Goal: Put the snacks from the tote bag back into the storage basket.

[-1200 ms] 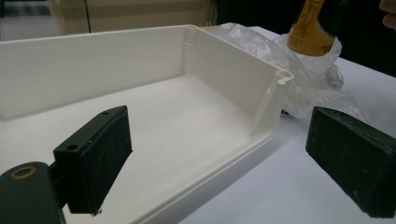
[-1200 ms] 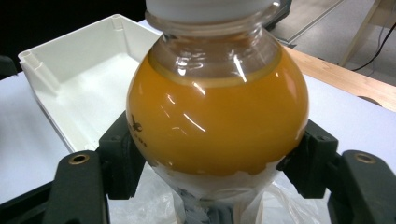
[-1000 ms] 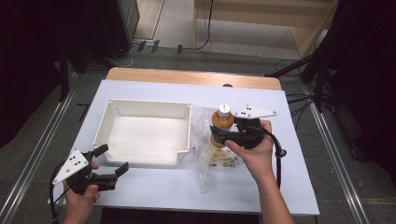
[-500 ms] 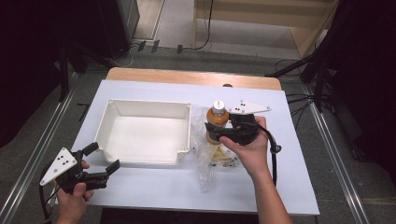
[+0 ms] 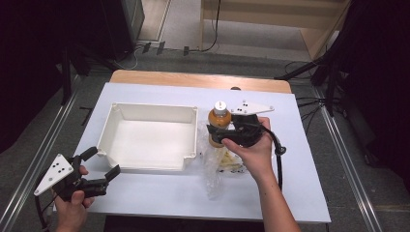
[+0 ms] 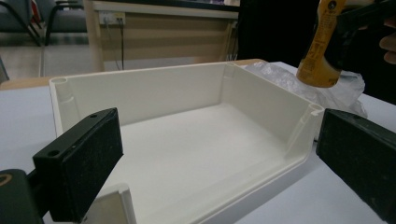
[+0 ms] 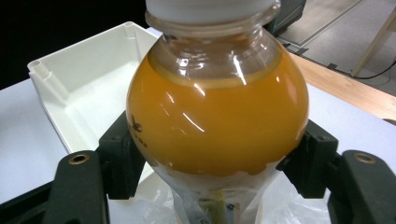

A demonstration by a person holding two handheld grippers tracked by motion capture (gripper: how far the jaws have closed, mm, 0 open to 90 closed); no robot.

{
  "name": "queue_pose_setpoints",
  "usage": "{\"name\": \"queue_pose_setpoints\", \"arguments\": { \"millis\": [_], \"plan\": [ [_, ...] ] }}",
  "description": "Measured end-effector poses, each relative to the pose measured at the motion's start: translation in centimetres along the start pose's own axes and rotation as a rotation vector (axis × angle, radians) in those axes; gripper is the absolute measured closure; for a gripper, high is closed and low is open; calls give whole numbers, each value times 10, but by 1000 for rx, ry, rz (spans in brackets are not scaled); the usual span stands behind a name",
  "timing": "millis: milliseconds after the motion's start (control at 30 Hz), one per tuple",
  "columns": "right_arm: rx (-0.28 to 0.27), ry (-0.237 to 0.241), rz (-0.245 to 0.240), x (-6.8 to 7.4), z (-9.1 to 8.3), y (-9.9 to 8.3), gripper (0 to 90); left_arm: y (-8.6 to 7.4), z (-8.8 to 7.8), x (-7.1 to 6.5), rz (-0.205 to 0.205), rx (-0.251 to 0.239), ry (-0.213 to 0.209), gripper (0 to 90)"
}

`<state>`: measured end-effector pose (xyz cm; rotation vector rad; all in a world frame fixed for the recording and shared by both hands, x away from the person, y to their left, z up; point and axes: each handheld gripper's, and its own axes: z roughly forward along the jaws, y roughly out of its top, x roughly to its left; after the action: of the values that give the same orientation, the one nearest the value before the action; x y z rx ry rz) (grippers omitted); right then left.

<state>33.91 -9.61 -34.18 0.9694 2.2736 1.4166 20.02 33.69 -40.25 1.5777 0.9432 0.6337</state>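
Clearly a bottle in the jaws, bin just alongside

Right gripper (image 5: 223, 136): its two black jaws are clamped on either side of the orange juice bottle (image 5: 219, 123), pressing below the bulge of the shoulder, as the right gripper view shows. The bottle stands upright, long axis vertical, white cap on top, orange liquid up to the neck. Its base looks lifted a little above the crumpled clear plastic bag (image 5: 216, 162) beneath it, though whether bag and bottle touch is hard to tell. Beside the bottle sits the white plastic bin (image 5: 113, 128), open and empty, its near corner wall close to the bottle. So the bin lies off the jaws to the side the bottle faces, and the right hand is by far the nearer one to carry it there; my guess is that a short sideways move over the wall is what comes next.

Left gripper (image 5: 99, 170): jaws wide apart, holding nothing, off the bin's corner nearest the person on the white table (image 5: 300, 193), well apart from the bottle and pointing across the bin toward it
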Motion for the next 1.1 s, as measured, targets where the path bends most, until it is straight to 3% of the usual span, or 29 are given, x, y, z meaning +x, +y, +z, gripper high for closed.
{"name": "queue_pose_setpoints", "arguments": {
  "millis": [1100],
  "plan": [
    [5, 18, -28, 11, 15, 17, 323, -1, 0, 0, 0, -4, -11, 8]
  ]
}}
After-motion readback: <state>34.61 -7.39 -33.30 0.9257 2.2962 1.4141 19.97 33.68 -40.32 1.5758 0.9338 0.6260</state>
